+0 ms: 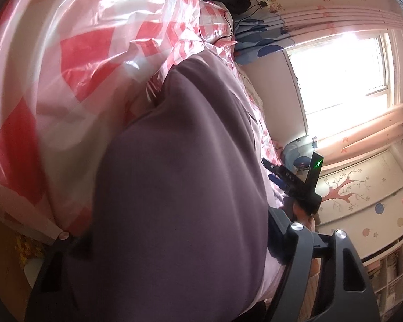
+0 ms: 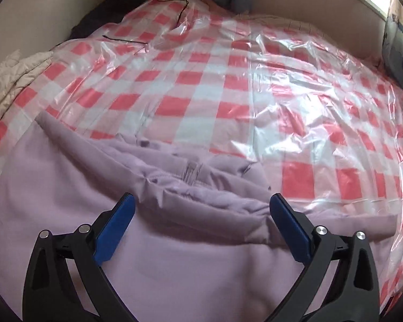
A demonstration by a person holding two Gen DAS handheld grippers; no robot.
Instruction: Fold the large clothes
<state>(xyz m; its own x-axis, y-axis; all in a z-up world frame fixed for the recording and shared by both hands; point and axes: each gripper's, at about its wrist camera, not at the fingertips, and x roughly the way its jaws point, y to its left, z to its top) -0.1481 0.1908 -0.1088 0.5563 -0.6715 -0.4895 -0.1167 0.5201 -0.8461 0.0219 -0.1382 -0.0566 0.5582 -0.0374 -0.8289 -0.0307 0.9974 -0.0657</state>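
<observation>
My right gripper (image 2: 201, 228) hangs spread wide over the lilac garment (image 2: 147, 263), which lies at the near edge of the checked plastic sheet (image 2: 228, 86); its bunched collar (image 2: 196, 187) sits between my blue pads (image 2: 112, 230); my left gripper (image 1: 174, 241) is smothered in the cloth, so whether it grips I cannot tell; I judge I should pinch one clean layer at the collar and pull it taut before folding
</observation>
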